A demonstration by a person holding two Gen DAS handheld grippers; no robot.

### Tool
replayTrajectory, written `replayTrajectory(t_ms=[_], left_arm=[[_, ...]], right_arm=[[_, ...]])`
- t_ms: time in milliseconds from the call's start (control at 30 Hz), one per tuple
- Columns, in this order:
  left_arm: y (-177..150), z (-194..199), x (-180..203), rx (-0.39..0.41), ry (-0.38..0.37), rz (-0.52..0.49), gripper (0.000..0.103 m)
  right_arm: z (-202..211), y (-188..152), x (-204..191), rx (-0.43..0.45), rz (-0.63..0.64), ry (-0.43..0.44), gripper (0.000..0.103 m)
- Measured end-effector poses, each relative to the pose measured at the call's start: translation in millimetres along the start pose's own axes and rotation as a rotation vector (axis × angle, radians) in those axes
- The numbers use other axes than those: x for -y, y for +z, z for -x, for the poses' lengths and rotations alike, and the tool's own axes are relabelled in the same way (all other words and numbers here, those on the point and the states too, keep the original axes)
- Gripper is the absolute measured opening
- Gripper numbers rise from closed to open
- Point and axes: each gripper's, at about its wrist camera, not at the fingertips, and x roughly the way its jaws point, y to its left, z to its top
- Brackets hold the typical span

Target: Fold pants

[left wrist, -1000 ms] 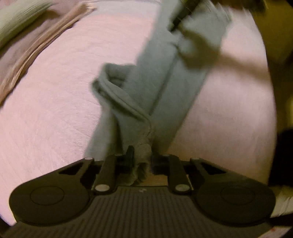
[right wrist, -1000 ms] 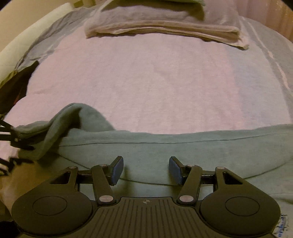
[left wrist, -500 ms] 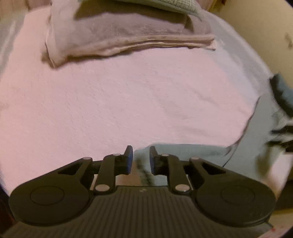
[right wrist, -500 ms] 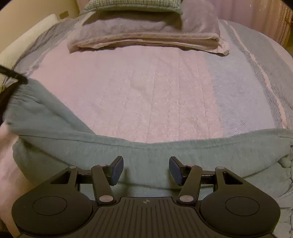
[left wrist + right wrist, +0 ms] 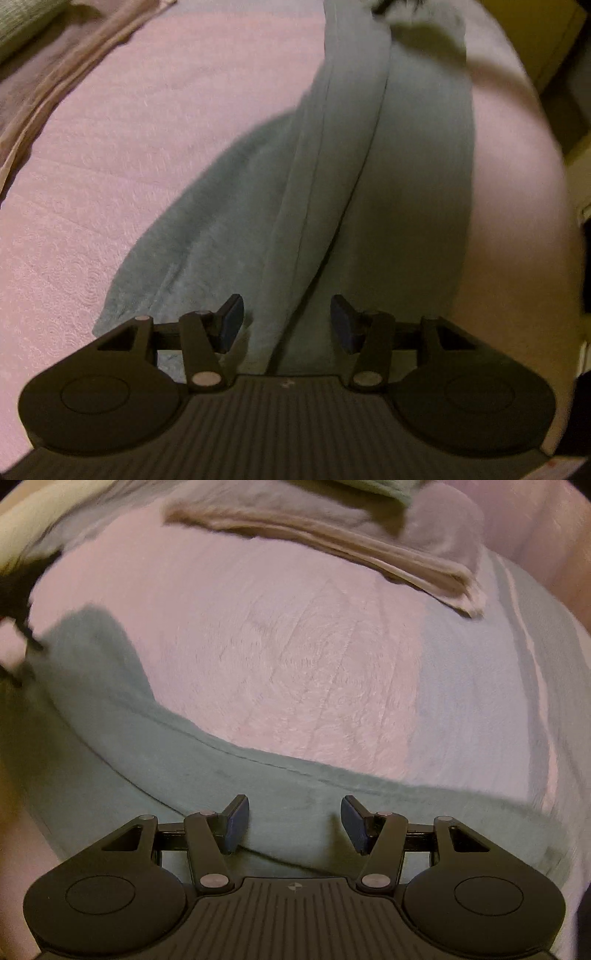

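Note:
Grey-green pants [image 5: 332, 192] lie stretched out on the pink bedspread [image 5: 129, 155], one leg laid along the other. My left gripper [image 5: 286, 319] hovers over the near end of the cloth; its jaws are opening, and the fabric lies below them, touched by neither pad. In the right wrist view the same pants [image 5: 221, 775] run across the frame as a wide band. My right gripper [image 5: 293, 821] stands open just above that band, gripping nothing. The dark, blurred left gripper [image 5: 14, 590] shows at that view's left edge, by the pants' end.
A folded beige-grey blanket [image 5: 332, 542] with a green pillow [image 5: 369, 487] on it lies at the far end of the bed. A blue striped part of the bedspread [image 5: 480, 686] is on the right. The bed's edge [image 5: 554, 184] drops off beside the pants.
My left gripper has let go of the pants' end and its jaws have spread. The once bunched, lifted pants now lie flat. The right gripper stayed open while its view rolled.

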Motion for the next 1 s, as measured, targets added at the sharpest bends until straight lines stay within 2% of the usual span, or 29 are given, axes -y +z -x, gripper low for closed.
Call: replayTrajectory(t_ms=[33, 67, 100, 233, 400, 467, 600, 633, 667, 700, 833, 933, 1000], left_arm=[[-0.2, -7.3, -2.4, -0.014, 0.002, 0.0, 0.039], [-3.7, -9.5, -2.6, -0.03, 0.002, 0.009, 0.028], [-4.8, -10.4, -5.2, -0.038, 0.002, 0.02, 0.009], [-2.4, 16.0, -20.6, 0.006, 0.027, 0.092, 0.006], [12.9, 65.1, -34.5, 0.07, 0.114, 0.151, 0.006], [17.6, 77.4, -28.3, 0.072, 0.135, 0.146, 0.006], [22.5, 81.0, -26.0, 0.053, 0.152, 0.172, 0.006], [23.5, 81.3, -27.6, 0.048, 0.147, 0.194, 0.006], [27.9, 82.7, -30.1, 0.045, 0.143, 0.209, 0.006], [27.6, 89.0, -29.9, 0.039, 0.137, 0.228, 0.006], [49.8, 118.1, -51.0, 0.041, 0.111, 0.309, 0.006], [68.8, 141.8, -88.4, 0.049, 0.107, 0.365, 0.005], [81.9, 143.8, -119.5, 0.052, 0.128, 0.382, 0.005]], right_arm=[[-3.7, -0.6, 2.3, -0.009, 0.056, -0.004, 0.053], [-7.3, 0.3, 5.4, -0.017, 0.121, -0.008, 0.053], [-11.5, 1.1, 8.9, -0.024, 0.191, -0.01, 0.053], [-33.0, 5.2, 27.2, -0.066, 0.411, 0.042, 0.053], [-70.7, 17.1, 53.3, -0.152, 0.633, 0.172, 0.053], [-86.4, 21.0, 64.6, -0.191, 0.671, 0.239, 0.053], [-112.7, 26.5, 83.6, -0.28, 0.636, 0.377, 0.052], [-114.0, 26.4, 86.6, -0.291, 0.623, 0.399, 0.04], [-112.2, 25.5, 88.9, -0.3, 0.618, 0.415, 0.014], [-108.0, 24.1, 90.4, -0.292, 0.635, 0.379, 0.0], [-60.1, 38.3, 118.6, -0.179, 0.539, 0.333, 0.0], [-27.4, 57.3, 150.8, -0.102, 0.461, 0.271, 0.0], [-24.5, 73.9, 168.8, -0.077, 0.444, 0.212, 0.0]])
